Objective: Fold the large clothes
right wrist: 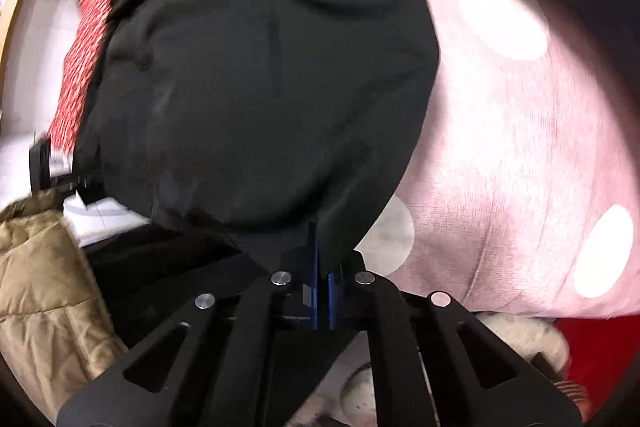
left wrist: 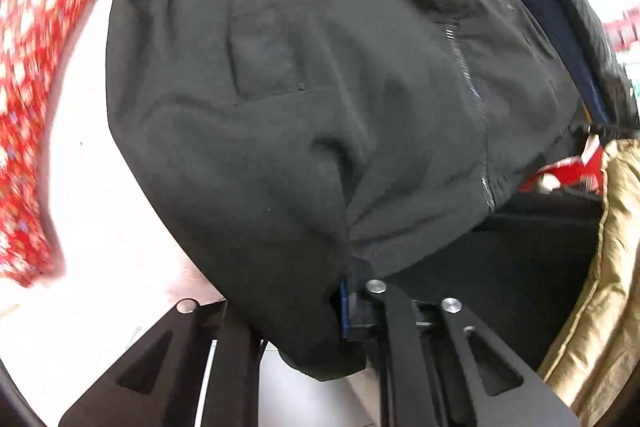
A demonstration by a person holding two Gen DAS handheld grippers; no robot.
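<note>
The black zip jacket (left wrist: 304,115) hangs in the air, gripped at its lower edge by both tongs. The left gripper (left wrist: 346,307) is clenched on the fabric; the right gripper (right wrist: 320,283) is likewise clamped on a fold of it. Near below lies a tan quilted garment (left wrist: 600,287). Farther off lie a pink dotted cloth (right wrist: 520,147) and a red patterned cloth (left wrist: 24,87).

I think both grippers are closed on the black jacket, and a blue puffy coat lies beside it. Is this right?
Not quite: the puffy coat is tan, not blue, as both wrist views show. The rest holds: the left gripper and right gripper are each closed on the black jacket, and the coat lies beside it.
</note>
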